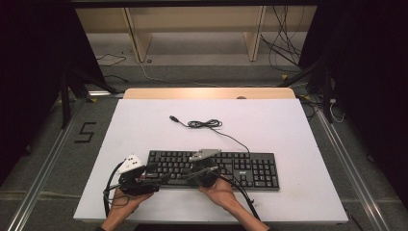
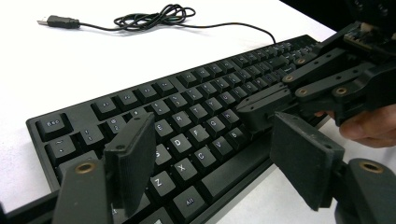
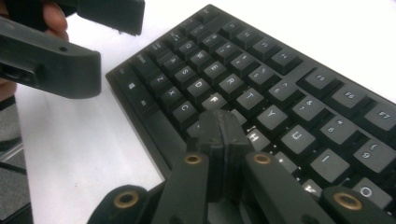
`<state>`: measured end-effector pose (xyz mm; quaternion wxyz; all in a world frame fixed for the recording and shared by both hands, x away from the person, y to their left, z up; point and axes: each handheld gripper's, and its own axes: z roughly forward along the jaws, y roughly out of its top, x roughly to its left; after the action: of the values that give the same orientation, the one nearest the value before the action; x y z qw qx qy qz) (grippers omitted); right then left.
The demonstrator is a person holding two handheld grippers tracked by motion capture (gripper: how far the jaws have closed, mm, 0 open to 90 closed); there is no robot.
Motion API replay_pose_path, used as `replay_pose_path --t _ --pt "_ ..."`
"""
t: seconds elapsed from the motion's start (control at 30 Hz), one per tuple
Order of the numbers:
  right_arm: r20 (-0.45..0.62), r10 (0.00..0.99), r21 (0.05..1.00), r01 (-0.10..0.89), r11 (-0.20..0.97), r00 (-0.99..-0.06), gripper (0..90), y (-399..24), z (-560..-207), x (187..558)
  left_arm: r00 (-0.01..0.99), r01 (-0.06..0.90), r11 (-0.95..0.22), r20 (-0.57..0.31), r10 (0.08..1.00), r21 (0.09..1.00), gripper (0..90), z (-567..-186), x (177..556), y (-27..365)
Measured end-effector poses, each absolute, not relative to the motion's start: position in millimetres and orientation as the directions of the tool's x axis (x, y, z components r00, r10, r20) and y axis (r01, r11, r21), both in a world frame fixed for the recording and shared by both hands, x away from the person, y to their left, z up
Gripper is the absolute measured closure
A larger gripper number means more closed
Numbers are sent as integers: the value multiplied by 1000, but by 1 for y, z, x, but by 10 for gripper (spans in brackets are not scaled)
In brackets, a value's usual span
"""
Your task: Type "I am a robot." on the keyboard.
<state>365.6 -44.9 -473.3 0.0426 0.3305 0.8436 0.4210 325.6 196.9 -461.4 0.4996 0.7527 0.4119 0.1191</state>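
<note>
The flat black plastic keyboard (image 1: 214, 169) lies on my white table (image 1: 144, 125), near the edge closest to me, its long side running across. Its thin black cable (image 1: 207, 124) leads off from the back edge, bunches into a loose coil farther up the table and ends in a USB plug lying flat.

My left tool (image 1: 153, 176) sits at the keyboard's left end, low over the front corner. In the left gripper view its two black pads stand wide apart with nothing between them; the letter keys show through the gap, and the pads press on nothing.

My right tool (image 1: 190, 174) comes in over the front edge near the middle of the keyboard. In the right gripper view its pads (image 3: 223, 135) are pressed flat against each other, with nothing gripped between them, and their joined tip rests down among the keys just below the F key (image 3: 214, 101); whether it actually touches a key I cannot tell. In the left gripper view the same closed tip (image 2: 254, 109) lies low over the middle letter rows
</note>
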Motion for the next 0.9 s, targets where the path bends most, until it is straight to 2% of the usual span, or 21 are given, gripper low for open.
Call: replay_pose_path --t 0.5,0.9 --pt "169 602 718 516 468 -780 900 -40 -483 365 632 498 -154 -236 738 853 301 -461 326 198" --pt "191 607 716 532 452 -772 900 -41 -483 366 629 498 -152 -234 742 854 294 -461 326 200"
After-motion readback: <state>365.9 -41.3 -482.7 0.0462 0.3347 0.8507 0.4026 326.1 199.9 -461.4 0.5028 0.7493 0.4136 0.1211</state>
